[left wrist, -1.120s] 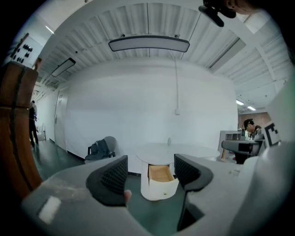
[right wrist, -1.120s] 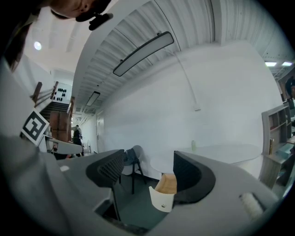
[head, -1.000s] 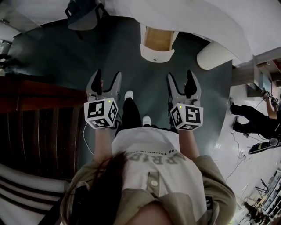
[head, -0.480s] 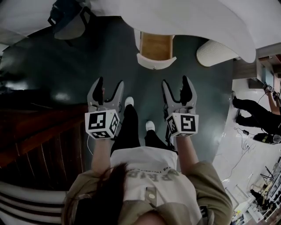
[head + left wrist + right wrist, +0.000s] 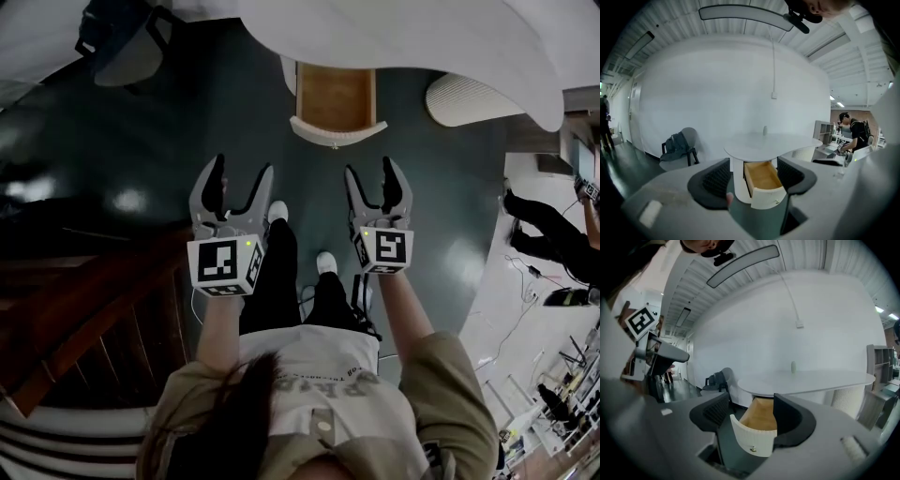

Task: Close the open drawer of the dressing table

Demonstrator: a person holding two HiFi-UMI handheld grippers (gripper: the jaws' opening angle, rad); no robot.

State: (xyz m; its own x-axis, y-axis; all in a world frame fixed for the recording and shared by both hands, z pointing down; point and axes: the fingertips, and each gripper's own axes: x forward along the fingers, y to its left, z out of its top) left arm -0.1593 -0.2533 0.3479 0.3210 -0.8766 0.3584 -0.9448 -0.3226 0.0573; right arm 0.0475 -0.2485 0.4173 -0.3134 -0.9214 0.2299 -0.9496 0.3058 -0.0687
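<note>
The left gripper point(image 5: 242, 171) and the right gripper point(image 5: 370, 173) hang side by side over the dark floor point(image 5: 141, 141), both spread and grasping nothing. The right one's jaws have just drawn in a little, with nothing between them. At twelve o'clock from them, still apart, the open drawer point(image 5: 336, 98) sticks out from under the white dressing table point(image 5: 422, 37). Its pale wooden inside shows nothing in it that I can make out. It looks light and stiff and should slide easily. The curved ribbed front point(image 5: 337, 133) is the place to push, squarely, around the small knob point(image 5: 753, 449). A chair point(image 5: 127, 47) stands farther off at ten o'clock
</note>
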